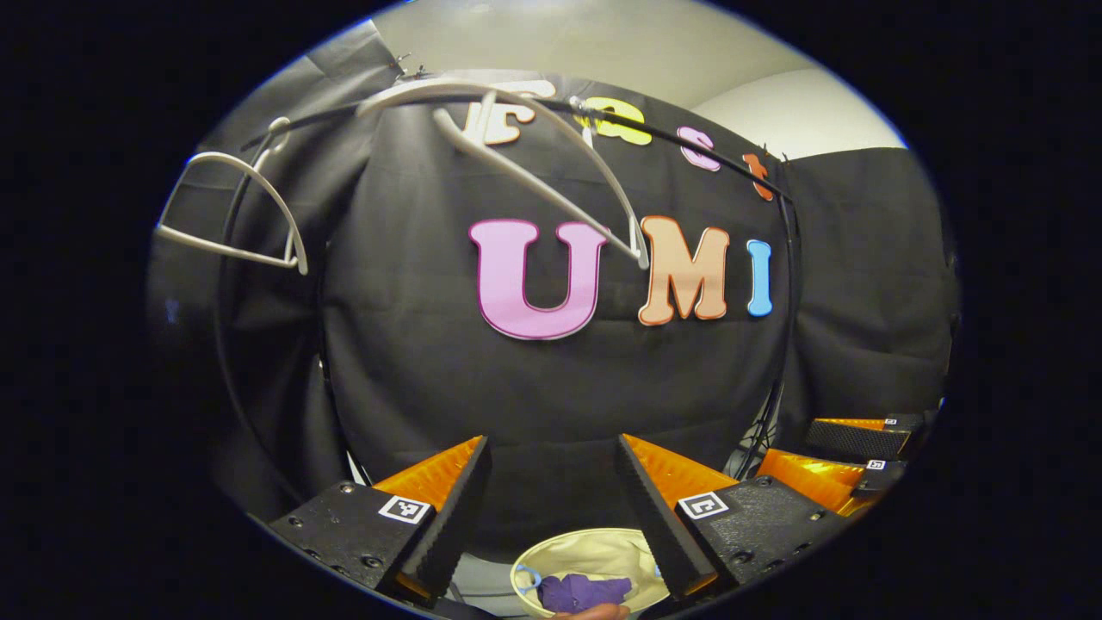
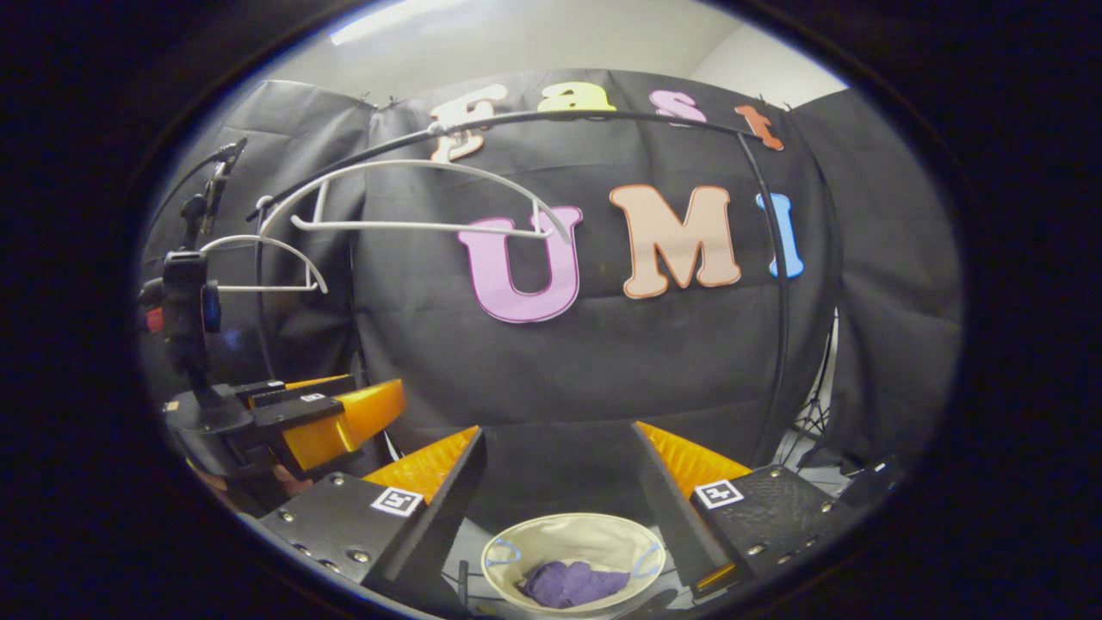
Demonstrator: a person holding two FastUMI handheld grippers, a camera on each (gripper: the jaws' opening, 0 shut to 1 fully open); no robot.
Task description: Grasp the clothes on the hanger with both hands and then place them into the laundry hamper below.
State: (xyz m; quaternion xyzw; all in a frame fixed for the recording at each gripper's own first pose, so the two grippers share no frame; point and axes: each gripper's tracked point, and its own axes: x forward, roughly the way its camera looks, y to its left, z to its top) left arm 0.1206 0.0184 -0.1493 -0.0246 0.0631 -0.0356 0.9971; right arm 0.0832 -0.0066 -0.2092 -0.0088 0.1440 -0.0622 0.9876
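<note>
Bare hangers (image 2: 413, 207) were seen on the black rail (image 2: 603, 116), purple clothes (image 2: 572, 584) lay in the hamper (image 2: 572, 530) below, and both the left gripper (image 1: 551, 491) and right gripper (image 2: 560, 482) were held wide open, empty.

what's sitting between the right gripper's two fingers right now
Nothing is held there. In the right gripper view, the open right gripper frames the hamper below, with the purple clothes lying inside it.
</note>
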